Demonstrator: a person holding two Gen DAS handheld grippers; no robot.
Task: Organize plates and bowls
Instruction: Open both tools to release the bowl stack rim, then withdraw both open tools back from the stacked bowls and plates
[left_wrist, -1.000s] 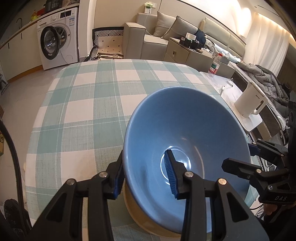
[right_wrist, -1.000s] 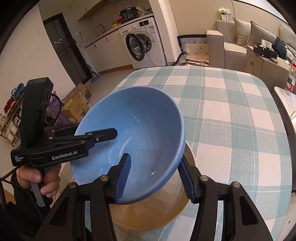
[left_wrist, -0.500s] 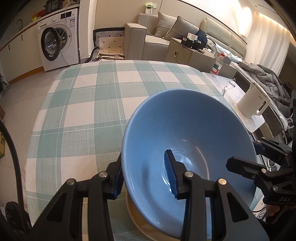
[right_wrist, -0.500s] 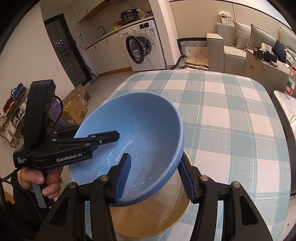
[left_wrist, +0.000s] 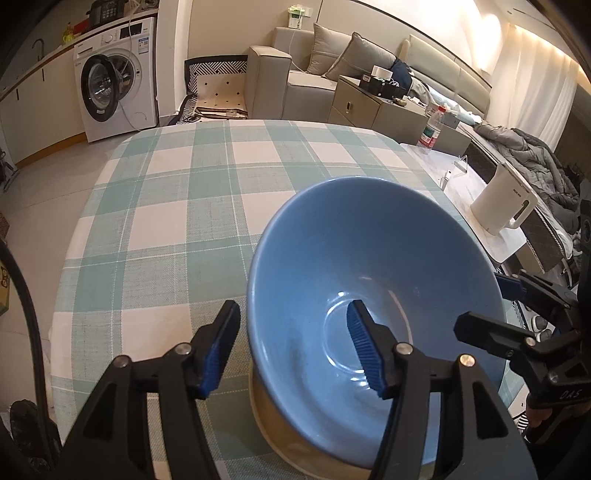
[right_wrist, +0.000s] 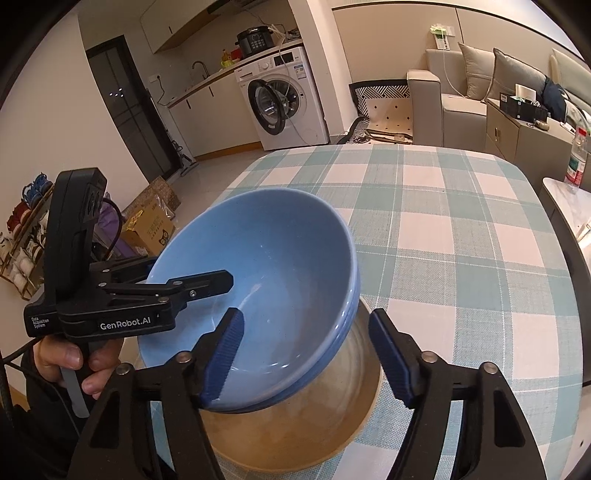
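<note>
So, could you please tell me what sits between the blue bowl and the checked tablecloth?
A tan bowl: the blue bowl rests tilted inside it, on the tablecloth. The right wrist view shows this best.

A white washing machine (left_wrist: 116, 79) stands beyond the checked tablecloth (left_wrist: 177, 206), near a beige sofa (left_wrist: 295, 81).

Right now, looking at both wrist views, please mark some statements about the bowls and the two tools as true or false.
1. The blue bowl sits inside a tan bowl. True.
2. The left tool clamps the blue bowl's rim. False: its jaws have just been opening and stand clear on both sides of the rim.
3. The right tool is open. True; its jaws have just been opening.
4. The tablecloth is plain red. False: it is green and white checked.
5. A white kettle stands inside the blue bowl. False: it stands on a side table.
</note>
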